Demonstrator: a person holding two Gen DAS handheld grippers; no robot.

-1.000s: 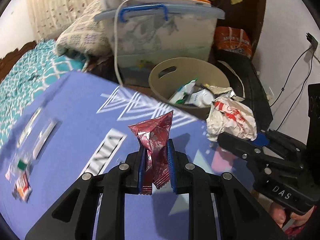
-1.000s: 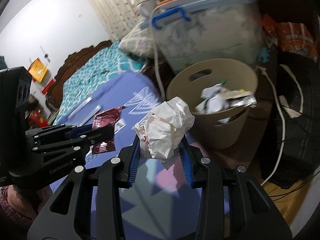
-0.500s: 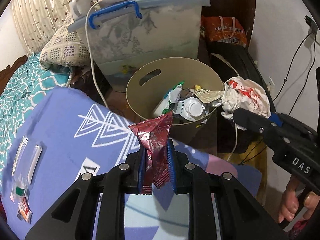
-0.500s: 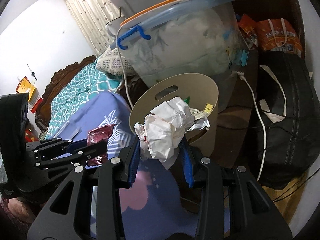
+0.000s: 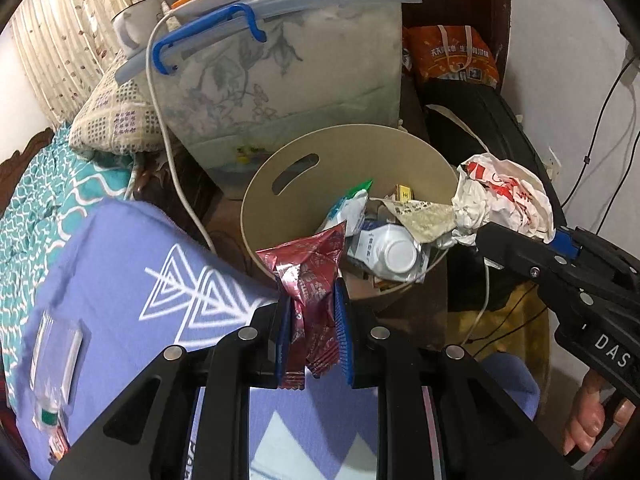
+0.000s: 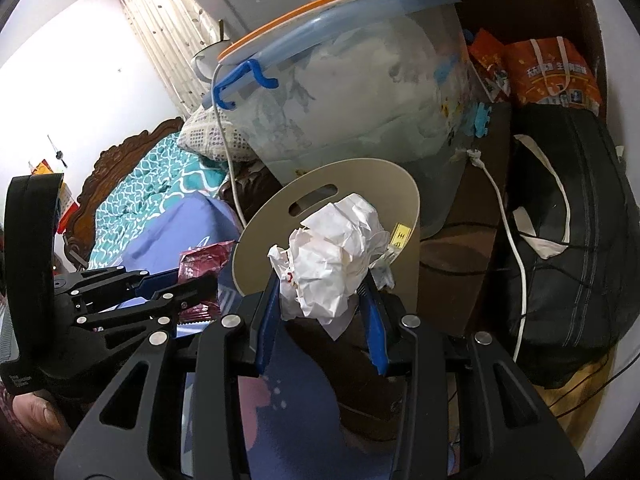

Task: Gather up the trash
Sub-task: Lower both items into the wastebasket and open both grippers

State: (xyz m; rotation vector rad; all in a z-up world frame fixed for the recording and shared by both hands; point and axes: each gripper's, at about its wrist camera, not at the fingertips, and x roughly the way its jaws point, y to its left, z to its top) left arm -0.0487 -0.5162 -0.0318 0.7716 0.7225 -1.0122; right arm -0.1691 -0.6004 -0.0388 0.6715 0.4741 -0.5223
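My left gripper (image 5: 310, 312) has its jaws pinched nearly together on a crumpled red wrapper (image 5: 312, 276), held at the near rim of the beige bin (image 5: 304, 160). My right gripper (image 6: 322, 300) has its jaws partly open and clamped on a ball of crumpled white paper (image 6: 336, 264), in front of the same bin (image 6: 344, 178). The bin already holds a white bottle (image 5: 390, 250) and other wrappers. A purple blanket (image 5: 120, 260) lies beside it.
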